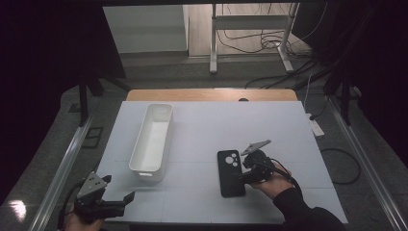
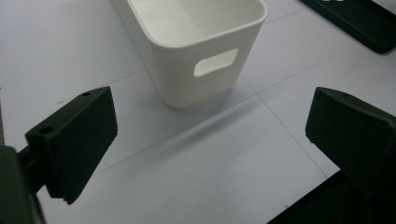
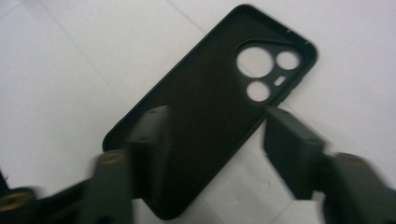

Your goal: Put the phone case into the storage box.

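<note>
Nearest the lens in the right gripper view, two black jaws rise blurred from the bottom edge, straddling the lower half of the black phone case (image 3: 210, 116). It lies flat on the white table (image 3: 70, 70), open side up, its camera cutouts toward the upper right of that frame. One jaw overlaps the case's left edge; the other stands just off its right edge with a sliver of white between. With the blur, I can't swear whether either pad touches yet, so I read the right gripper (image 1: 248, 171) as partly closed around the case but not yet clamped.

From the high view, the phone case (image 1: 230, 172) sits right of centre in the lower part of the frame, with my right hand (image 1: 274, 183) coming in from the lower right. The white bin (image 1: 153, 139) stands left of centre, long and narrow, well apart from the case.

At the bottom left corner of the high view, the left gripper (image 1: 113, 195) rests near the table's edge, jaws wide apart and holding nothing; its own view looks at the bin's near end with its handle slot (image 2: 215, 62).

I judge this as the grasp step: pinching the case across its width. Next I'd need the pads squarely on both long edges, closing gently since a soft case will flex, then a clean lift toward the bin.
</note>
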`<state>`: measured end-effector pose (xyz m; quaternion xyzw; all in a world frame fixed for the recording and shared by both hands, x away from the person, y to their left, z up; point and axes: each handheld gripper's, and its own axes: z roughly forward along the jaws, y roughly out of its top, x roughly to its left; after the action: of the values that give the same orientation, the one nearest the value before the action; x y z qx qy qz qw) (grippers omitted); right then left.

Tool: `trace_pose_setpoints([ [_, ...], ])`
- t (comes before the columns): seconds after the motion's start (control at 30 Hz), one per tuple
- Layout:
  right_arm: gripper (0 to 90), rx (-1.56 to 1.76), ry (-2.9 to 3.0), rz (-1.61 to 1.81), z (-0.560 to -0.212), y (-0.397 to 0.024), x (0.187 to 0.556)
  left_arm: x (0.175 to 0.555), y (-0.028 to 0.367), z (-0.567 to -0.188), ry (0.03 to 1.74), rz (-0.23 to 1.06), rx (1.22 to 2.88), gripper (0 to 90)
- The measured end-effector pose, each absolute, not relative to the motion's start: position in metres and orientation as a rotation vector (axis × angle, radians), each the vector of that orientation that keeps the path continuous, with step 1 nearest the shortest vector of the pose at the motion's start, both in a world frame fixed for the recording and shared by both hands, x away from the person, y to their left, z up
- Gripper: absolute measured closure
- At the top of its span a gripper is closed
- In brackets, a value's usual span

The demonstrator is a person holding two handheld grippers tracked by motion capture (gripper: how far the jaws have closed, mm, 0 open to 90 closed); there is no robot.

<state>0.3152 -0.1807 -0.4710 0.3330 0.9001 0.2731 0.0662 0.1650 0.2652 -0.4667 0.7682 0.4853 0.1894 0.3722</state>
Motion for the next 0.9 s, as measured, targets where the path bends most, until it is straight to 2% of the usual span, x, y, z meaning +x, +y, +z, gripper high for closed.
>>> trace_pose_setpoints([
  [0.1, 62.3, 0.958, 2.739, 0.793, -0.472, -0.179, 0.316, 0.165, 0.266, -0.467, 1.243, 0.484, 1.967, 3.2],
  [0.13, 62.3, 0.958, 2.739, 0.793, -0.472, -0.179, 0.316, 0.165, 0.266, -0.467, 1.243, 0.484, 1.967, 3.2],
  [0.23, 84.4, 0.930, 2.761, 0.794, -0.472, -0.177, 0.318, 0.165, 0.266, -0.467, 1.242, 0.485, 1.968, 3.2],
  [0.27, 84.4, 0.930, 2.761, 0.794, -0.472, -0.177, 0.318, 0.165, 0.265, -0.467, 1.242, 0.484, 1.968, 3.2],
  [0.3, 88.7, 0.949, 2.776, 0.797, -0.472, -0.176, 0.319, 0.165, 0.265, -0.467, 1.241, 0.485, 1.968, 3.2],
  [0.9, 89.4, 0.906, 2.798, 0.759, -0.487, -0.176, 0.320, 0.165, 0.264, -0.467, 1.234, 0.490, 1.978, 3.2],
])
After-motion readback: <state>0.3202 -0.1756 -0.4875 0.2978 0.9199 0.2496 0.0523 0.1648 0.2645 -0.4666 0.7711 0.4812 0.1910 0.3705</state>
